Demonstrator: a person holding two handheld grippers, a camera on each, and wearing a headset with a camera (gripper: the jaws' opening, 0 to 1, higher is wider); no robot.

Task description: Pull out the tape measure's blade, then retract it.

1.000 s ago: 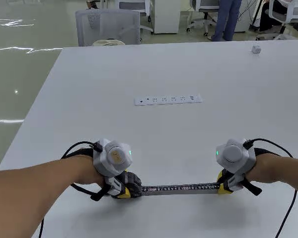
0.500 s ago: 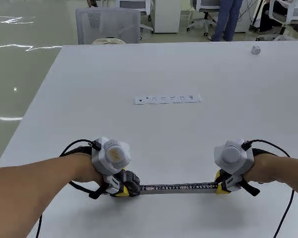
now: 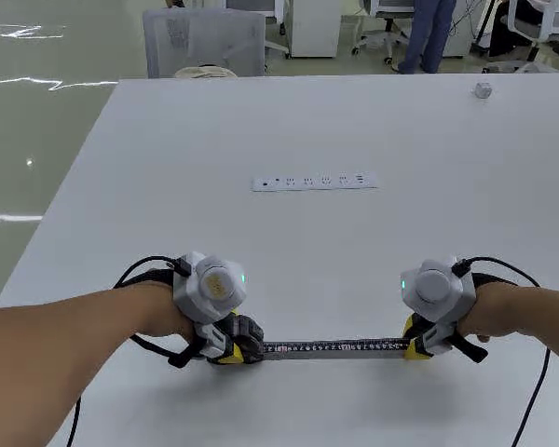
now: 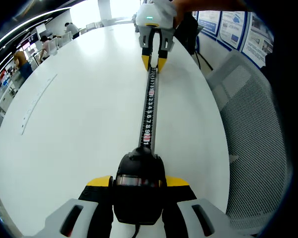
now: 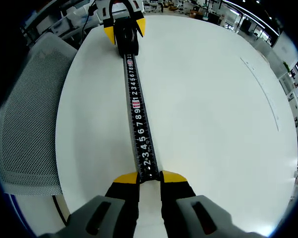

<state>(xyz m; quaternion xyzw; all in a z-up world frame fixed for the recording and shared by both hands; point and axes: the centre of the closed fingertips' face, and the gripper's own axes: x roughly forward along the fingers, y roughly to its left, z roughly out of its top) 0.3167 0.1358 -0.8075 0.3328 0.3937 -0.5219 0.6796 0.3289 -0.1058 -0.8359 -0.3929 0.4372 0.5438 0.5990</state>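
Observation:
A black tape measure case [image 4: 139,186] sits between the yellow-tipped jaws of my left gripper [image 4: 138,182], which is shut on it, near the table's front edge [image 3: 245,337]. Its black blade [image 3: 334,348] with white numbers lies flat on the white table, stretched rightward to my right gripper [image 3: 417,349]. In the right gripper view, the blade [image 5: 137,114] runs from the far case [image 5: 125,34] to my right gripper [image 5: 149,176], shut on the blade's end. The left gripper view shows the blade [image 4: 149,106] reaching the other gripper [image 4: 154,62].
A white power strip [image 3: 314,182] lies mid-table. A small grey object [image 3: 484,90] rests at the far right. A mesh-backed chair [image 3: 203,42] stands behind the table's far edge, and another mesh chair [image 5: 25,124] is beside the near edge. A person stands far back.
The two grippers have come slightly closer together, so the exposed blade is a little shorter. The head camera has tilted slightly.

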